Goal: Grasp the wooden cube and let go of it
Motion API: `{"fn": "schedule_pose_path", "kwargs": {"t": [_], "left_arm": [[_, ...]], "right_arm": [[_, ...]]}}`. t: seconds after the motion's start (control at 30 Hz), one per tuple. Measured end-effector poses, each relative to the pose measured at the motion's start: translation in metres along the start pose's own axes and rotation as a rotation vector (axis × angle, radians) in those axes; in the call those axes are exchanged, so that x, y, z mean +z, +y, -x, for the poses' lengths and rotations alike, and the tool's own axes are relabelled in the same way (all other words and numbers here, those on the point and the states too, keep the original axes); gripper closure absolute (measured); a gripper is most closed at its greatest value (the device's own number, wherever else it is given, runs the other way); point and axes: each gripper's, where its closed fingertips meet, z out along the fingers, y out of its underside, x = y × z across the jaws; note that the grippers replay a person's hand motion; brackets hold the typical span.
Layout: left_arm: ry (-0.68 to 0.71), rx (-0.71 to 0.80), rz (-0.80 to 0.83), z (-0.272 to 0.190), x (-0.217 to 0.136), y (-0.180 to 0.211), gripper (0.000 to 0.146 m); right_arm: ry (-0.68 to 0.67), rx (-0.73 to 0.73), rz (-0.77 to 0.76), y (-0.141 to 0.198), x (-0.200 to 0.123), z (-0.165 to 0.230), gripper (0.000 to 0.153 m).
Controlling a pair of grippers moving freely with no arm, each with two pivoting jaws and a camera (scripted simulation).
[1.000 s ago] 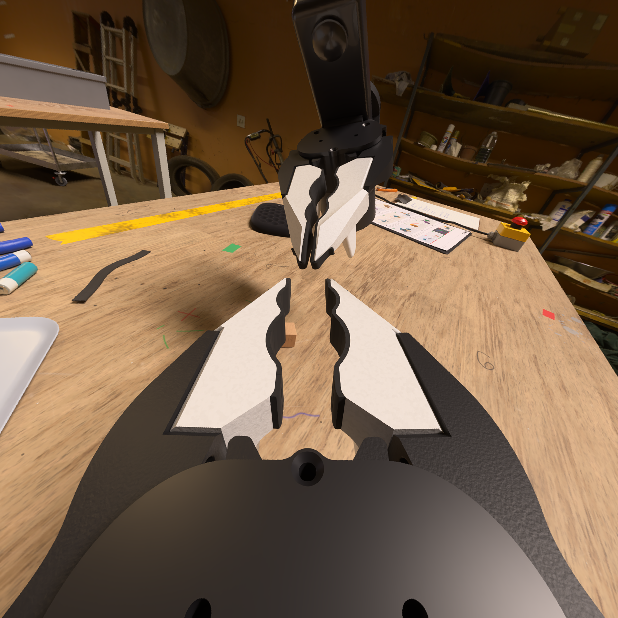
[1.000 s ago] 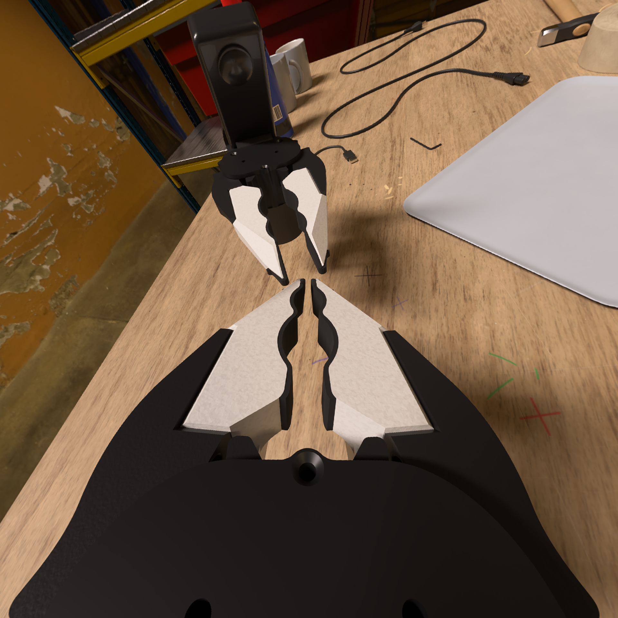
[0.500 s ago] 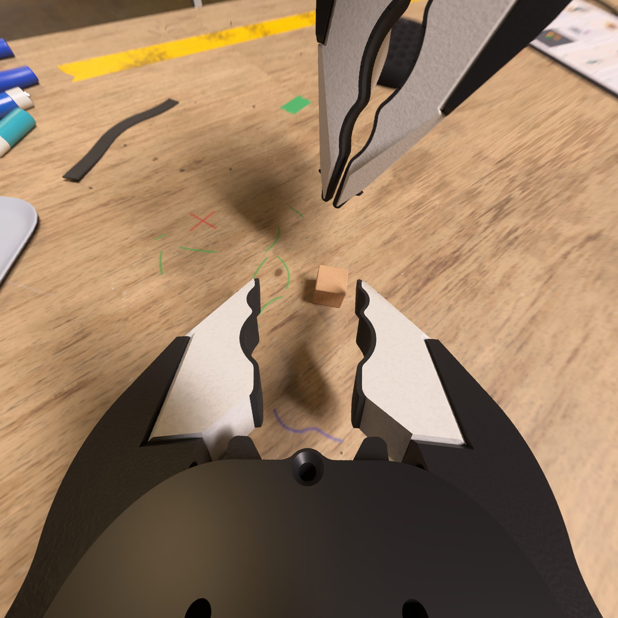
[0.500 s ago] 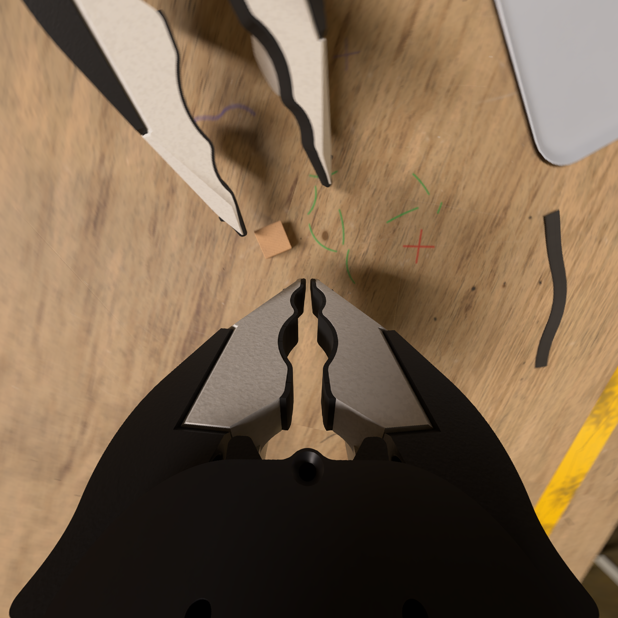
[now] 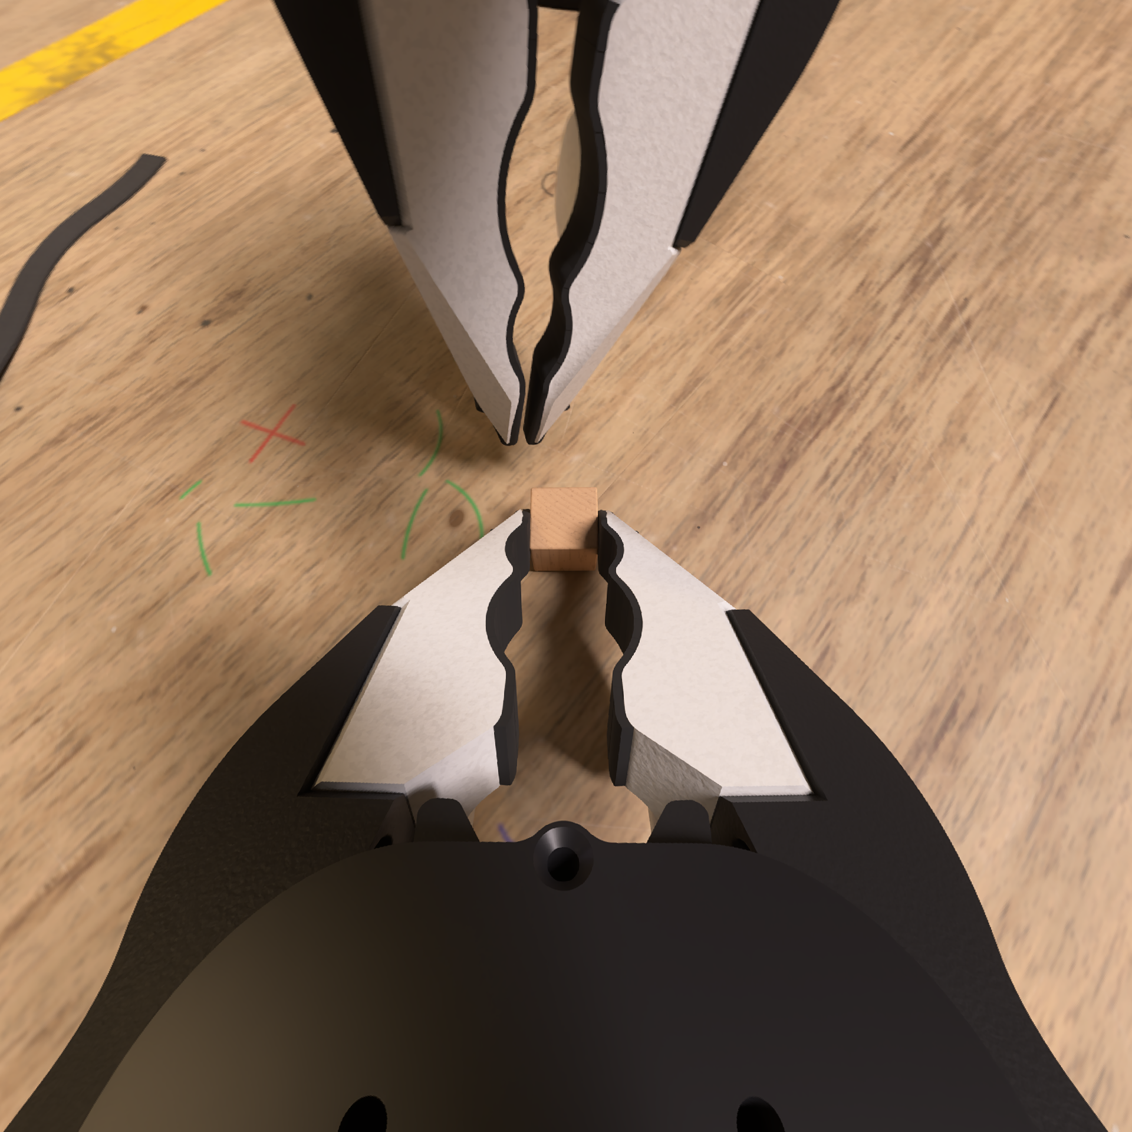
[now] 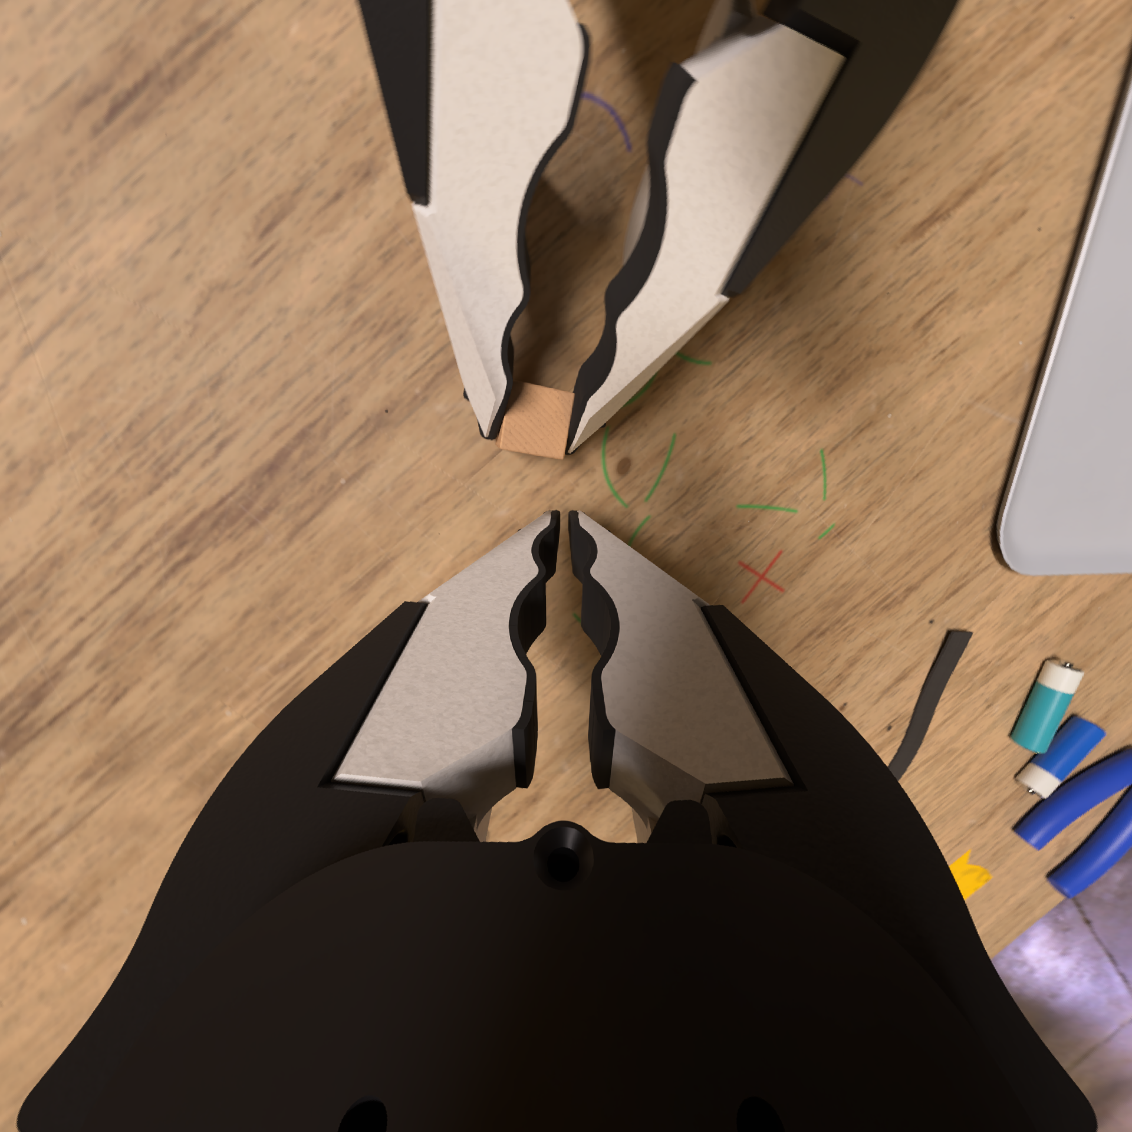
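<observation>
The small wooden cube rests on the wooden table. My left gripper is closed on it, with a fingertip touching each side of the cube. The right wrist view shows the same grip from the opposite side: the cube sits between the left gripper's tips. My right gripper is shut and empty, with its tips a short way from the cube and pointing at it. In the left wrist view the right gripper hangs just beyond the cube.
A grey tray lies at the right of the right wrist view. A black strip, a teal cylinder and blue tubes lie near it. Yellow tape and green and red pen marks are left of the cube.
My left gripper has moved forward over the cube and closed its fingers onto it. My right gripper has stayed shut and now points at the cube from closer.
</observation>
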Motion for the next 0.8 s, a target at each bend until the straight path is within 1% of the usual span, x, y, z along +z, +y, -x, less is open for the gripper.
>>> {"fn": "schedule_pose_path", "kwargs": {"t": [0.07,0.17,0.27,0.47,0.8], "left_arm": [[0.054,0.031,0.013,0.0014,-0.0006,0.0006,0.125],[0.117,0.064,0.023,0.0065,-0.0023,0.0025,0.125],[0.148,0.103,0.024,0.0084,-0.0041,0.0043,0.125],[0.160,0.089,0.030,0.0088,-0.0052,0.0051,0.125],[0.164,0.086,0.029,0.0098,-0.0051,0.0050,0.125]], "right_arm": [[-0.034,-0.033,0.019,0.0008,-0.0004,-0.0008,0.150],[-0.086,-0.041,0.023,-0.0008,0.0000,-0.0006,0.150],[-0.088,-0.048,0.027,-0.0012,0.0017,-0.0025,0.151],[-0.116,-0.007,0.010,-0.0001,0.0043,-0.0010,0.150],[-0.143,-0.046,0.064,-0.0011,0.0049,-0.0033,0.151]]}}
